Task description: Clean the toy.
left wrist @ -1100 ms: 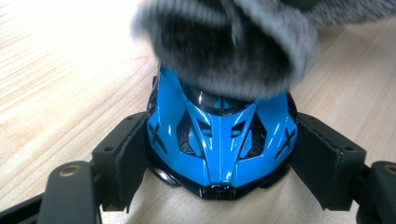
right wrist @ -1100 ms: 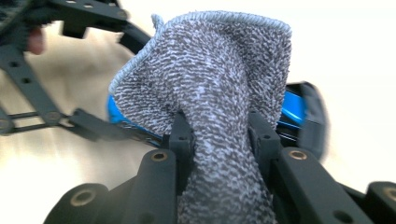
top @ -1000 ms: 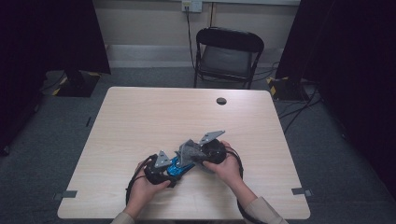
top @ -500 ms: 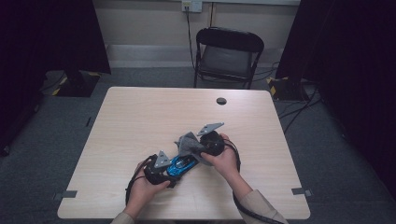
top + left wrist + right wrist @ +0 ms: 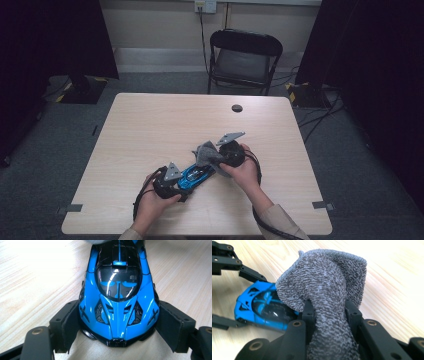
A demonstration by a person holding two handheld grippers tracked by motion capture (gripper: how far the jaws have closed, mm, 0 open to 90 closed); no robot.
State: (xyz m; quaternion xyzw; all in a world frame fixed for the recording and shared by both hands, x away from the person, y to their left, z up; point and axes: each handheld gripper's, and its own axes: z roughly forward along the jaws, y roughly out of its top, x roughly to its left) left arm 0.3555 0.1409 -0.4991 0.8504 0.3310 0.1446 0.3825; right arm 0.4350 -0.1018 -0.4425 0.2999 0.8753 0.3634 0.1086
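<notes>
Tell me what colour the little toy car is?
The glossy toy car is bright blue with black panels and a dark windscreen, clearest in the left gripper view.

Both forearms reach in low and angle toward each other. The left claw [image 5: 186,181] has its jaws set wide, pads pressing inward; the right claw [image 5: 209,159] is clamped nearly closed, tilted toward the left.

A pale wood-grain table [image 5: 150,130] stands on grey carpet; a blue toy car [image 5: 194,176] rests on its near half; a small round black disc [image 5: 237,108] lies near the far edge, well apart from the car.
</notes>
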